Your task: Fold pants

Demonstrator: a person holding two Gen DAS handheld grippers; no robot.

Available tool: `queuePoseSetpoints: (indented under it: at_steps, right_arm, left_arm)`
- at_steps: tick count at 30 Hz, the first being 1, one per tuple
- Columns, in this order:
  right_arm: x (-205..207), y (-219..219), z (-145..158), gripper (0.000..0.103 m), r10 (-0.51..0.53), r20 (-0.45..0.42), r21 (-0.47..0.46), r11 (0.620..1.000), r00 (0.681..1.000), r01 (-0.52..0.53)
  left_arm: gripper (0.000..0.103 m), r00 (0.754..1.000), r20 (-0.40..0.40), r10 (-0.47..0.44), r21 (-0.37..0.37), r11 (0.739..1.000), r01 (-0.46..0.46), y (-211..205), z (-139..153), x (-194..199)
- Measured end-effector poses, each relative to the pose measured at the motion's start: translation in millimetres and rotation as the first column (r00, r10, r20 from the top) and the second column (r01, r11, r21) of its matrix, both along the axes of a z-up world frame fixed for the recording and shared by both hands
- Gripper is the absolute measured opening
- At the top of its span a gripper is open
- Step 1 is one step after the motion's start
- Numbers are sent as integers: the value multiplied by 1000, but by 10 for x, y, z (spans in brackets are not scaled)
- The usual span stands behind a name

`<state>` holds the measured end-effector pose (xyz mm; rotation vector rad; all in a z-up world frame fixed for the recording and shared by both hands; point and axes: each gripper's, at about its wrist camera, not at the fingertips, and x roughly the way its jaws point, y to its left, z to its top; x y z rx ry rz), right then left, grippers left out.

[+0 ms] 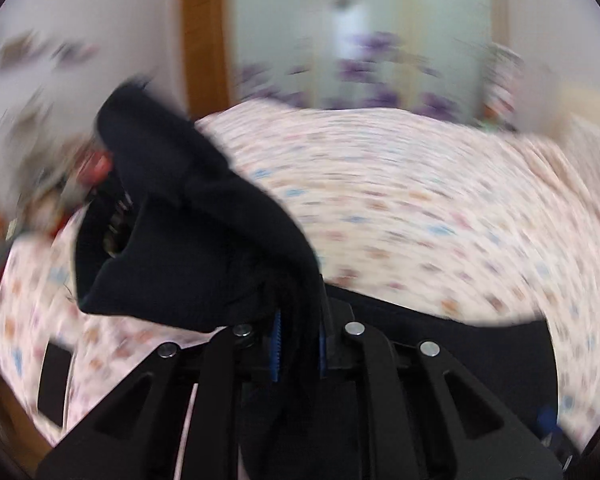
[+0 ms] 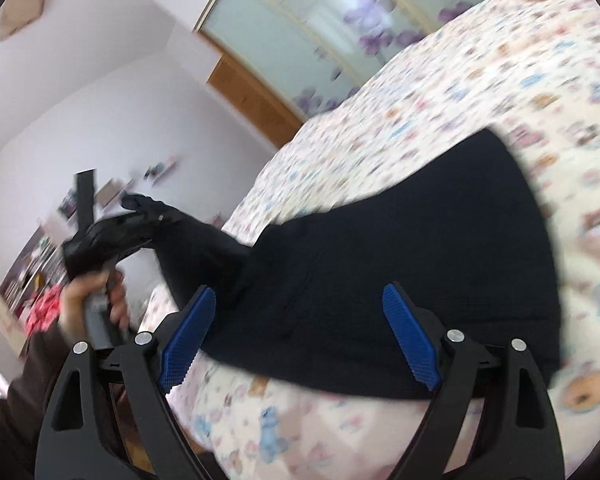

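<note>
Black pants [image 2: 420, 264] lie spread on the bed, with one end lifted off to the left. My left gripper [image 1: 299, 340] is shut on that lifted end, and the dark cloth [image 1: 188, 220] bunches up in front of its blue pads. In the right wrist view the left gripper [image 2: 140, 208] hangs in the air at the left, held by a hand [image 2: 88, 304], with a strip of cloth stretched from it down to the bed. My right gripper [image 2: 298, 291] is open over the near edge of the pants. Its blue pads [image 2: 188, 332] stand wide apart and press on nothing.
The bed has a pale sheet with a small colourful print [image 2: 500, 60]. Behind it stands a wardrobe with frosted sliding doors and purple flowers [image 2: 300, 20], next to a wooden panel [image 1: 202, 40]. Cluttered shelves [image 2: 32, 272] line the white wall at the left.
</note>
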<state>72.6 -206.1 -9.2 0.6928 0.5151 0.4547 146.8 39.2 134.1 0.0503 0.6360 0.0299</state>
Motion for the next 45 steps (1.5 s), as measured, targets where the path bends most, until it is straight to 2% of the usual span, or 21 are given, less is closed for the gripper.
queuePoseSetpoints:
  at_steps: [4, 6, 8, 11, 12, 14, 15, 17, 19, 21, 27, 28, 30, 32, 33, 34, 35, 38, 41, 42, 45]
  right_arm:
    - [-80, -396, -13, 88, -209, -33, 35, 977, 977, 210]
    - [-108, -539, -55, 88, -283, -68, 52, 957, 957, 287]
    - [-135, -664, -117, 88, -346, -108, 67, 933, 932, 354]
    - [-141, -808, -210, 88, -395, -168, 76, 908, 903, 411]
    - [-134, -830, -233, 88, -391, -182, 90, 907, 902, 411]
    - [-137, -827, -262, 88, -378, -195, 119, 907, 905, 404]
    - [-165, -831, -263, 88, -372, -189, 123, 909, 909, 397]
    - [-140, -808, -229, 88, -341, -166, 144, 920, 925, 365]
    - [-134, -794, -220, 88, -317, -151, 164, 926, 936, 340]
    - [-96, -794, -245, 88, -274, -145, 200, 933, 951, 300]
    - [36, -733, -279, 88, -170, -161, 254, 945, 972, 207]
    - [58, -720, -300, 88, -157, -174, 256, 946, 972, 199]
    - [59, -711, -302, 88, -158, -179, 247, 948, 971, 200]
    - [64, -713, -313, 88, -162, -186, 245, 947, 969, 205]
    - [70, -712, -323, 88, -165, -193, 242, 947, 967, 209]
    - [73, -708, -330, 88, -167, -202, 237, 948, 965, 213]
    - [63, -708, -340, 88, -171, -209, 230, 948, 963, 218]
    - [68, -694, -349, 88, -178, -214, 206, 953, 961, 222]
    - [74, -644, -355, 85, -188, -227, 146, 964, 956, 224]
    - [84, -620, -362, 84, -187, -232, 122, 968, 955, 220]
    - [113, -503, -325, 85, -184, -234, 22, 981, 955, 194]
  left_arm:
    - [12, 977, 16, -215, 66, 975, 213, -815, -187, -314]
    - [12, 949, 3, -316, 63, 947, 315, -1122, -352, -481]
    - [12, 921, -46, -387, 60, 919, 389, -1361, -578, -580]
    - [13, 874, -171, -456, 58, 880, 471, -1636, -1003, -663]
    - [13, 873, -182, -452, 96, 876, 474, -1699, -1126, -699]
    - [13, 881, -149, -450, 169, 866, 471, -1741, -1230, -826]
    - [13, 883, -142, -447, 166, 869, 466, -1733, -1225, -839]
    - [13, 893, -116, -436, 112, 887, 447, -1645, -1153, -840]
    - [13, 894, -81, -440, 120, 886, 447, -1615, -1124, -901]
    - [13, 879, -69, -471, 151, 866, 476, -1628, -1183, -995]
    - [20, 845, -87, -527, 163, 830, 534, -1613, -1417, -1206]
    - [24, 845, -89, -527, 154, 831, 534, -1620, -1431, -1199]
    - [40, 849, -85, -522, 94, 844, 529, -1576, -1404, -1197]
    - [75, 840, -61, -539, -5, 842, 540, -1506, -1328, -1245]
    - [82, 841, -39, -540, -34, 842, 539, -1475, -1286, -1278]
    - [95, 847, -11, -531, -49, 847, 530, -1446, -1252, -1329]
    - [101, 863, 30, -505, -54, 861, 506, -1397, -1211, -1386]
    - [101, 900, 129, -415, -84, 900, 427, -1204, -1176, -1479]
    - [101, 951, 198, -240, -70, 964, 258, -988, -1210, -1501]
    - [101, 956, 225, -186, -54, 978, 203, -927, -1235, -1515]
    - [101, 959, 268, -87, 9, 996, 87, -869, -1293, -1515]
